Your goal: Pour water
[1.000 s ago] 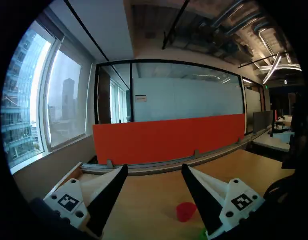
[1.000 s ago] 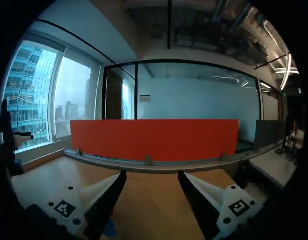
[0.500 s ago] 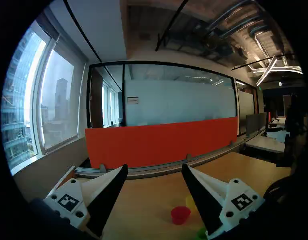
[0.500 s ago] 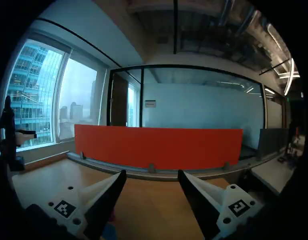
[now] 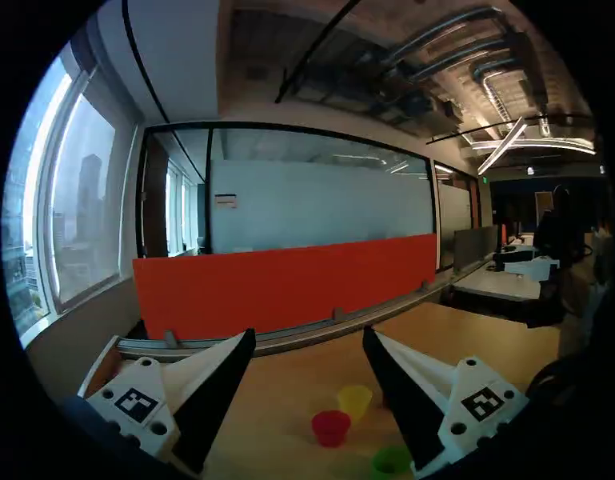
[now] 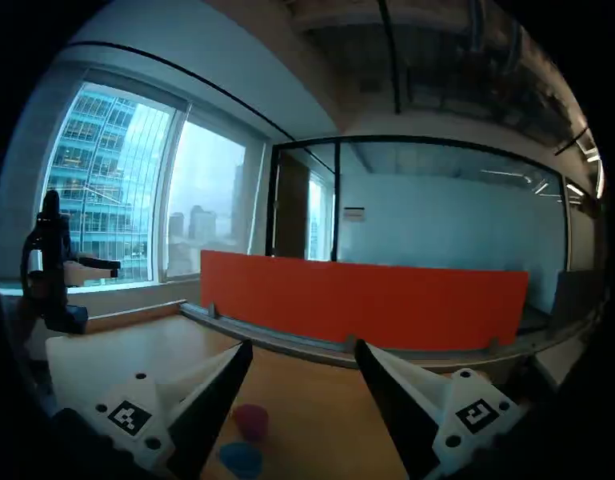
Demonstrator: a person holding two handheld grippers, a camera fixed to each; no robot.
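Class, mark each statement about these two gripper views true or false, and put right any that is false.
1. The left tool is open and holds nothing. True.
2. The red cup lies on its side. False: it stands upright on the table.
3. The yellow cup stands beyond the red cup, nearer the divider. True.
4. The right tool is shut on the blue cup. False: it is open, and the blue cup sits on the table, ungripped.
5. The divider is green. False: it is orange.
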